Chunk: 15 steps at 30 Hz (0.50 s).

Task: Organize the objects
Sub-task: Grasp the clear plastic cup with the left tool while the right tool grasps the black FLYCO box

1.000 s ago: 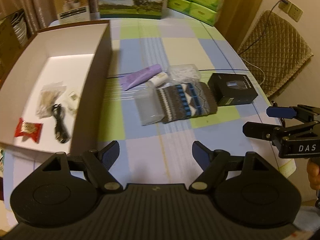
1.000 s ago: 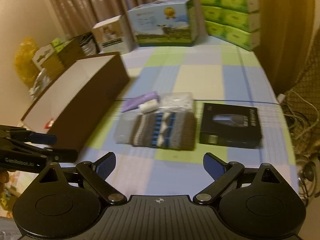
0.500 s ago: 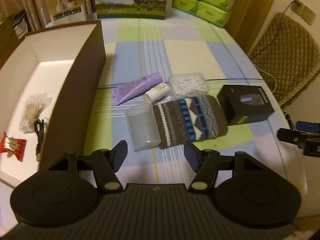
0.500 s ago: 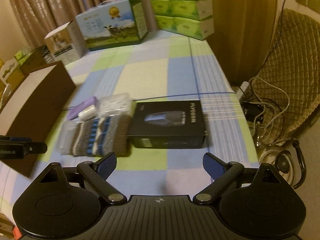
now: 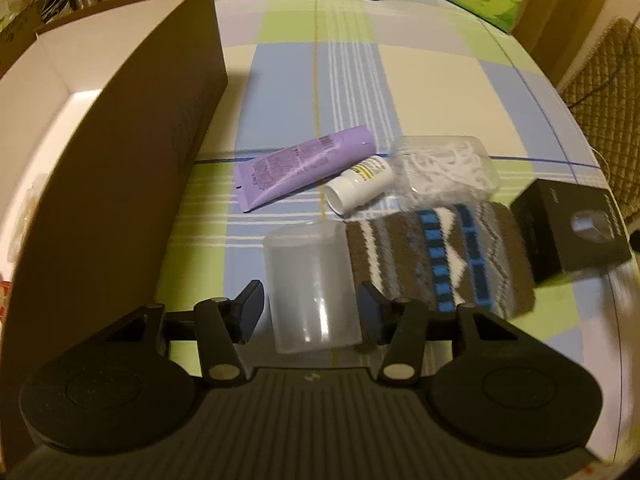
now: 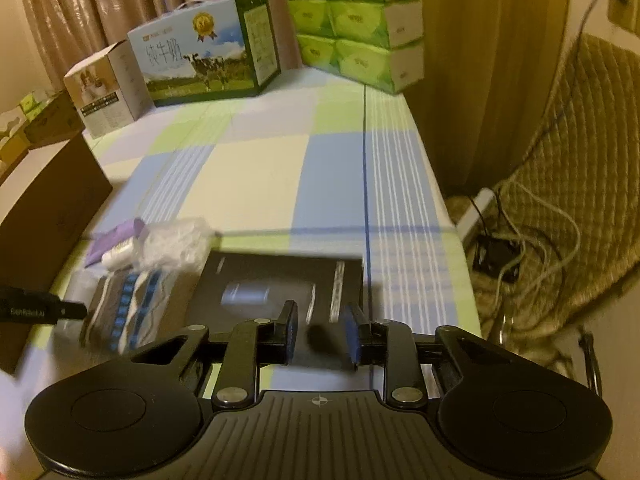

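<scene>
As its jaws close, the left gripper (image 5: 311,310) straddles a clear, frosted plastic container (image 5: 310,288) lying on the checked desk (image 5: 348,80) beside a patterned knit pouch (image 5: 436,256); right gripper (image 6: 320,334), jaws narrowed, empty, hovers over a black box (image 6: 276,292).

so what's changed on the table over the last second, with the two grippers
Both grippers came down and in while their jaws were closing. The left gripper now straddles the clear plastic container, pads not visibly pressing. The right gripper has narrowed above the near edge of the black box, gripping nothing. The purple tube, small white bottle, knitted pouch and brown box stayed put.
</scene>
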Motion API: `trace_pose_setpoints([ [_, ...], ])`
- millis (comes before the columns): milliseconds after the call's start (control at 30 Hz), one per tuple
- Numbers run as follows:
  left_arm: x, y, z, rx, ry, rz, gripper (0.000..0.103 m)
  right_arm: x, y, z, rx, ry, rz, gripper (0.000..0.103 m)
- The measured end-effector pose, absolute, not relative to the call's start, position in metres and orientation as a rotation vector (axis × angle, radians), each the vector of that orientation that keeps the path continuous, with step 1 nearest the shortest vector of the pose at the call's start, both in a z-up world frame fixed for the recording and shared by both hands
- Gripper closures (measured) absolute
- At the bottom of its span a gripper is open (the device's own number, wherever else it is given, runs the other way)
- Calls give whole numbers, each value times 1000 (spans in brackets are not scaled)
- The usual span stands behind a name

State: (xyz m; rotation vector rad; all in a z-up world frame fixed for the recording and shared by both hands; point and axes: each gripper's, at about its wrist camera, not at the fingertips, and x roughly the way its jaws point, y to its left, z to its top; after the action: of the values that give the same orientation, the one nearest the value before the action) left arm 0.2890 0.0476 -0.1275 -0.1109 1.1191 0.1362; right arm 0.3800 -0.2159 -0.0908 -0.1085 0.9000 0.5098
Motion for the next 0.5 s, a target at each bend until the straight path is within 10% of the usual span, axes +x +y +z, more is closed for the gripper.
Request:
trace_pose_setpoints([
  [500,282,56,-138,-149,1116,150,56,449,-209,-124,25,1028,618,79],
])
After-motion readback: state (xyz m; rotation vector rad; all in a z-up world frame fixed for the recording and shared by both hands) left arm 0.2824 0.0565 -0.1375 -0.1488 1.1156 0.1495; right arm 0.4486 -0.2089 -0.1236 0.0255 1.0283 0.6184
